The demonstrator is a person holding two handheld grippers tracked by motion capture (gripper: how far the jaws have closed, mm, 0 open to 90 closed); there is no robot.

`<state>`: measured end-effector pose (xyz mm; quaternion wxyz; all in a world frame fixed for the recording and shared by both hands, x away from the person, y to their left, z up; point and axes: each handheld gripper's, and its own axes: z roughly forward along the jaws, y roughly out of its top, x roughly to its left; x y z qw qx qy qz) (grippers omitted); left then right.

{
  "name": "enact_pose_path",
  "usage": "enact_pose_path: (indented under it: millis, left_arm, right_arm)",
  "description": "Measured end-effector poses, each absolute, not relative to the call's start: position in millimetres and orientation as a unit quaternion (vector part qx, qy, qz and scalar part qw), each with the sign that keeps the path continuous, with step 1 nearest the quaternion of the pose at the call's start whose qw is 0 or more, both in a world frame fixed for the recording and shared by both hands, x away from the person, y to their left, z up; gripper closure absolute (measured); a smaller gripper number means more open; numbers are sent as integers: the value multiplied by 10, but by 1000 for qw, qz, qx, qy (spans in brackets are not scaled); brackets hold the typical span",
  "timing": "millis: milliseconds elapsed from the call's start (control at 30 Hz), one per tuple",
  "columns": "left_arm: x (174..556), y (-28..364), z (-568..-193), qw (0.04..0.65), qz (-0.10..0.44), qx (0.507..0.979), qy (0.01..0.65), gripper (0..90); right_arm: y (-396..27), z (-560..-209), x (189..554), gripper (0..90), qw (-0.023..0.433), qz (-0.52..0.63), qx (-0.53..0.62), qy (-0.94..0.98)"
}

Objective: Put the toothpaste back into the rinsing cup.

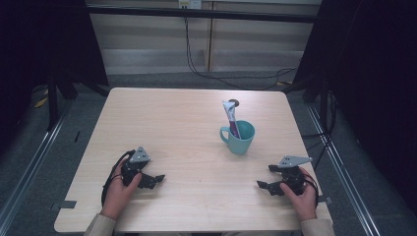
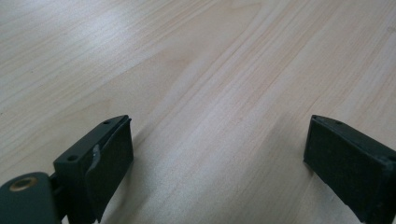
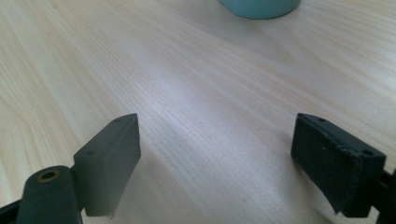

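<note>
The teal mug (image 1: 239,137) stands upright on the pale wooden desk (image 1: 177,123), right of the middle and toward the far half, with its handle turned to the left in the high view. A tube (image 1: 230,117) with a white upper end and a purple-red lower part leans inside it, tilted a little to the left and sticking out well above the rim. Print runs along the tube, but it is too small and blurred to be read, and no brand can be made out on the mug.

The left claw (image 1: 155,179) rests low over the near left part of the desk, held in the person's left hand (image 1: 119,189), well apart from the mug. In the left gripper view its jaws stand spread wide with only bare wood grain between them (image 2: 217,158).

The right claw (image 1: 265,177) sits at the near right, held in the right hand (image 1: 304,196), nearer to the mug than the other but not touching it. In the right gripper view its jaws are likewise spread wide over bare desk (image 3: 215,154), and the mug's rounded base (image 3: 259,7) shows at the top edge, straight ahead and some way off.
</note>
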<state>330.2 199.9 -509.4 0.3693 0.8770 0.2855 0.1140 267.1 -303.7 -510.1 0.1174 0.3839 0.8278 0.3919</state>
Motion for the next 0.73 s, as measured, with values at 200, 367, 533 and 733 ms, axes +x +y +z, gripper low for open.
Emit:
enact_pose_path:
  millis: [200, 367, 533, 733]
  left_arm:
    - [3301, 1999, -5095, 369, 114, 877, 286, 78]
    - [3301, 1999, -5094, 369, 114, 877, 286, 78]
    - [3300, 1999, -5095, 369, 114, 877, 286, 78]
    - [3301, 1999, -5095, 369, 114, 877, 286, 78]
  right_arm:
    - [-2977, -5107, 2640, 141, 145, 366, 366, 843]
    - [-2979, -5108, 2642, 141, 145, 367, 366, 843]
    - [-2978, -5108, 2641, 140, 144, 367, 367, 843]
    - [-2977, -5108, 2640, 141, 144, 367, 367, 843]
